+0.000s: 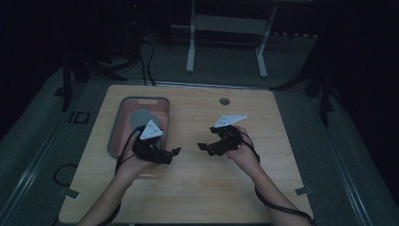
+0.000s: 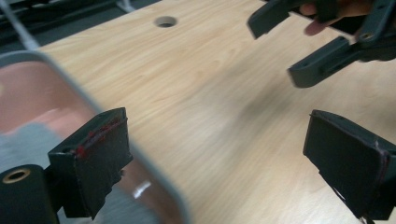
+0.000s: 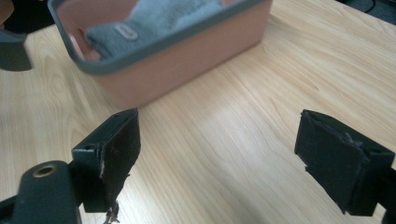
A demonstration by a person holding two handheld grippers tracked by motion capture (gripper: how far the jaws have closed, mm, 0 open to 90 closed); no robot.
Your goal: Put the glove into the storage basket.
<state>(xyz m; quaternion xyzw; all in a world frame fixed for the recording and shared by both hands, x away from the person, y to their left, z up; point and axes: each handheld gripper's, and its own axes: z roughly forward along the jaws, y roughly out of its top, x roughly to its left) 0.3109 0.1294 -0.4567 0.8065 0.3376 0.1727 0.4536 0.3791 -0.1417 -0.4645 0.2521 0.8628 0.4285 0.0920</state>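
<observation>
High view has both grippers, left gripper (image 1: 165,155) and right gripper (image 1: 210,147), jaws apart and holding nothing, pink bin (image 1: 117,126) with grey cloth (image 1: 139,117) just beside the left 1.

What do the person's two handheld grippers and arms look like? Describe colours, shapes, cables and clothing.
The left gripper and right gripper are black, each with two flat, worn pads and a grey triangular plate on top. A black cable trails along each forearm. The forearms are bare, with no sleeves.
</observation>
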